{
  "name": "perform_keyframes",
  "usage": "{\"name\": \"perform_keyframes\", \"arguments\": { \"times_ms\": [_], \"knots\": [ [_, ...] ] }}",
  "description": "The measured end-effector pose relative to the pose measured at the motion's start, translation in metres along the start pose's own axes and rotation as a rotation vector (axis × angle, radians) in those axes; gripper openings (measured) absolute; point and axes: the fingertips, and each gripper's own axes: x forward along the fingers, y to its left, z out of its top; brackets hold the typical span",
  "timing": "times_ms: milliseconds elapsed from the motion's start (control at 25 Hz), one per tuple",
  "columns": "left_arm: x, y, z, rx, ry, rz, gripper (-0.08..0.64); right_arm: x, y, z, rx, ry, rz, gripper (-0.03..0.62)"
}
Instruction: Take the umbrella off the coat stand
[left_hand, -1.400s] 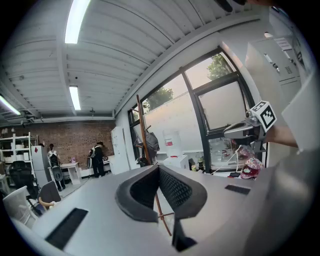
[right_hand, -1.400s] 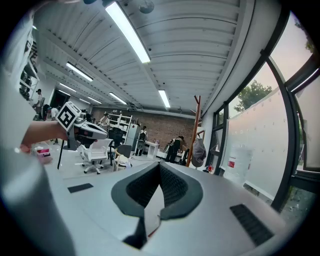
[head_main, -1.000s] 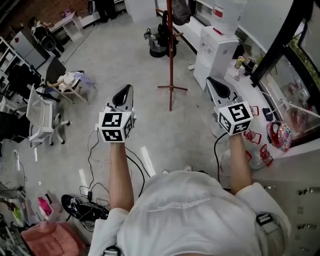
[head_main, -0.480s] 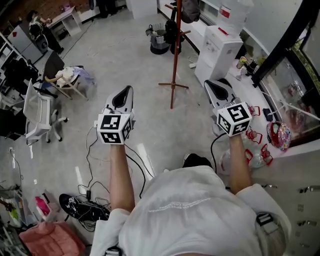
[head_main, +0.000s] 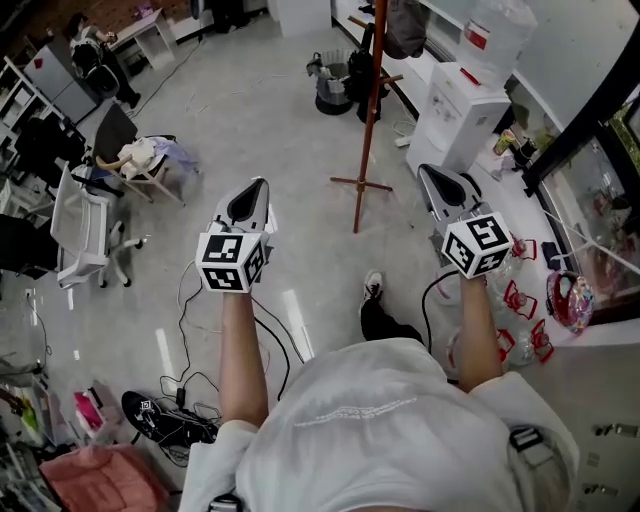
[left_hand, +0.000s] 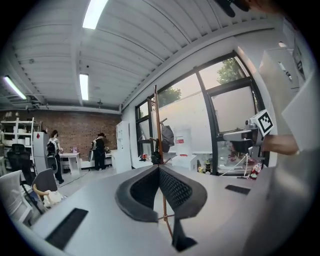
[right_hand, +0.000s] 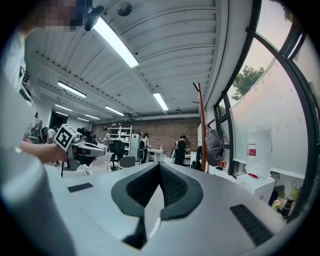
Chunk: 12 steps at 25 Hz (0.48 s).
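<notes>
1. Left gripper (head_main: 258, 184), grey two-jaw tool with a marker cube: jaws fully closed, pads meeting at the tip, nothing between them. It is held out over the bare floor, well short of the stand.
2. Right gripper (head_main: 424, 170), same make: jaws closed tip to tip, empty. It is at the right, near the foot of the white water dispenser (head_main: 460, 115), whose bottle is cut off at the top edge.
3. Reddish-brown wooden coat stand (head_main: 368, 130): it stands far of both grippers, between them. The cross-shaped foot is in full view. The head view cuts off the crown.
4. Dark elongated umbrella (head_main: 362, 62): it hangs close against the left of the pole, low on the stand and apart from both grippers. The outline is small and merges with the black clutter behind, so the handle and hook are not legible.
5. Grey bag (head_main: 405, 28): it hangs on the stand's right side, partly cropped.
6. White office chair (head_main: 85, 232), left; black floor cables (head_main: 190, 330), near left.
</notes>
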Motion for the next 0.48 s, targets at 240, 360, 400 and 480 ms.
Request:
{"name": "perform_keyframes", "arguments": {
  "times_ms": [240, 360, 400, 480],
  "knots": [
    [0.09, 0.036, 0.023, -0.038, -0.006, 0.037, 0.013, 0.076, -0.08, 0.006, -0.006, -0.021, -0.006, 0.021],
    [0.137, 0.047, 0.041, -0.031, -0.005, 0.045, 0.014, 0.113, -0.12, 0.016, -0.023, -0.014, 0.001, 0.021],
    [0.152, 0.049, 0.045, -0.029, -0.005, 0.045, 0.014, 0.124, -0.132, 0.018, -0.023, -0.011, 0.004, 0.021],
    [0.181, 0.053, 0.053, -0.024, -0.002, 0.048, 0.014, 0.143, -0.154, 0.02, -0.025, -0.006, 0.008, 0.021]
  ]
}}
